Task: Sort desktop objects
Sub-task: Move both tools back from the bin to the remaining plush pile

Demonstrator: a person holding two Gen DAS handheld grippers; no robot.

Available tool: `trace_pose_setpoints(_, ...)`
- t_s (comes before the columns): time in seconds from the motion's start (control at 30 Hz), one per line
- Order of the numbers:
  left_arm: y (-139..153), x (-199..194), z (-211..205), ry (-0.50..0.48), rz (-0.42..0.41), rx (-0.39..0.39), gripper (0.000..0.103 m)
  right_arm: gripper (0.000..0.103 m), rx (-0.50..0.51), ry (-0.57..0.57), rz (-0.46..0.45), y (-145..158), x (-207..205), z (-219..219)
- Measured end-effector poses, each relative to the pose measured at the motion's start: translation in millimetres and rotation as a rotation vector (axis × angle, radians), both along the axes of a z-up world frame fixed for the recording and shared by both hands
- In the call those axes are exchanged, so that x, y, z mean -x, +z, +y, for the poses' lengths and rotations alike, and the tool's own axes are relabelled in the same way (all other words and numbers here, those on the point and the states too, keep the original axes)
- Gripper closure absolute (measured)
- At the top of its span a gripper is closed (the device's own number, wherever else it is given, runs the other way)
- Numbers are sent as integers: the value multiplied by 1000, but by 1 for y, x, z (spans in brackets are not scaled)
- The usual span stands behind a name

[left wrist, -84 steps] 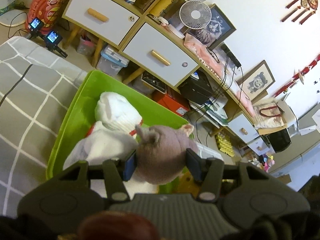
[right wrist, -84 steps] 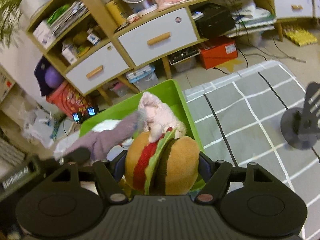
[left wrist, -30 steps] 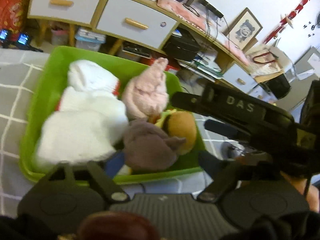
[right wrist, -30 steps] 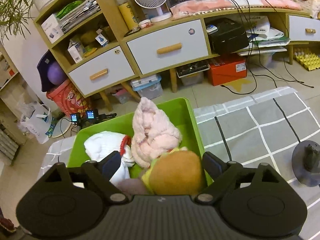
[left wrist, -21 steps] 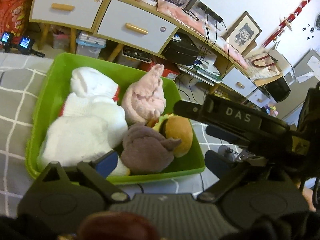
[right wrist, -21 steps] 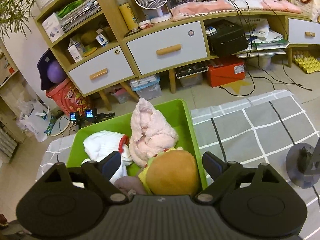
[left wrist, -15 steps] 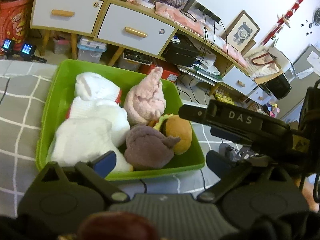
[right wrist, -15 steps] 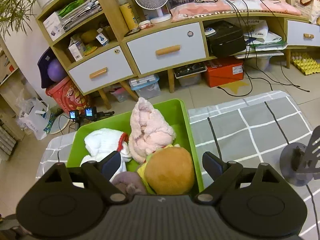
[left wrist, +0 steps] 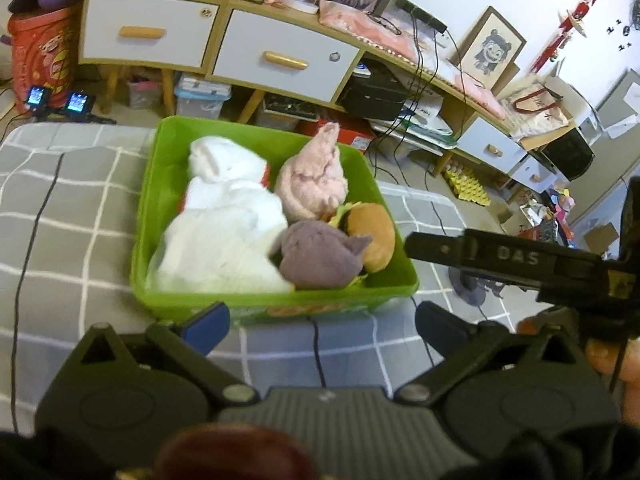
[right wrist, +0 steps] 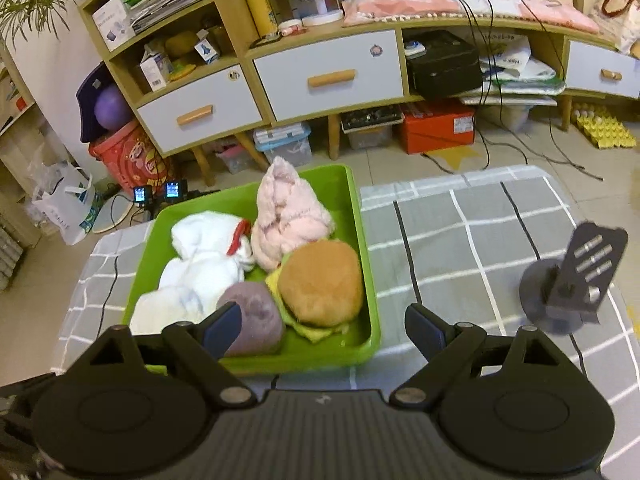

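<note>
A green bin [left wrist: 152, 216] [right wrist: 370, 280] stands on the grey checked cloth. In it lie a white plush [left wrist: 224, 228] [right wrist: 204, 256], a pink plush [left wrist: 314, 184] [right wrist: 286, 216], a purple plush [left wrist: 318, 256] [right wrist: 254, 318] and a burger plush [left wrist: 372, 236] [right wrist: 320, 282]. My left gripper [left wrist: 320, 322] is open and empty, above the cloth just in front of the bin. My right gripper [right wrist: 324, 330] is open and empty, over the bin's near edge. The right gripper's body [left wrist: 520, 260] shows at the right of the left wrist view.
A black round stand [right wrist: 564, 292] sits on the cloth right of the bin. A thin black cable [left wrist: 316, 344] runs across the cloth in front of the bin. Behind the table are a wooden cabinet with white drawers [right wrist: 328, 76], boxes and floor clutter.
Both grippers let go of their plush toys, the purple one and the burger, which now lie in the bin. Both grippers opened and pulled back and up from the bin.
</note>
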State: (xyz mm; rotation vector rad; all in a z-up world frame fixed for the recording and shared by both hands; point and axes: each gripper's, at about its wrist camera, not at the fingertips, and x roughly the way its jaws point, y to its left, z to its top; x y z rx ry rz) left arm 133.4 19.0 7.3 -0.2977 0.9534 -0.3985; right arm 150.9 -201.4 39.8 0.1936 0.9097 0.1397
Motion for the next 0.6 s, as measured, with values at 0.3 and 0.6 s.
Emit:
trace_pose_setpoints(0.3, 7, 26, 11, -13, 27, -48, 1, 12, -63, 16, 115, 1, 24, -5)
trace_pose_setpoints(0.6, 4, 48, 20, -50, 68, -92, 1, 12, -143, 31, 261, -18, 46, -9)
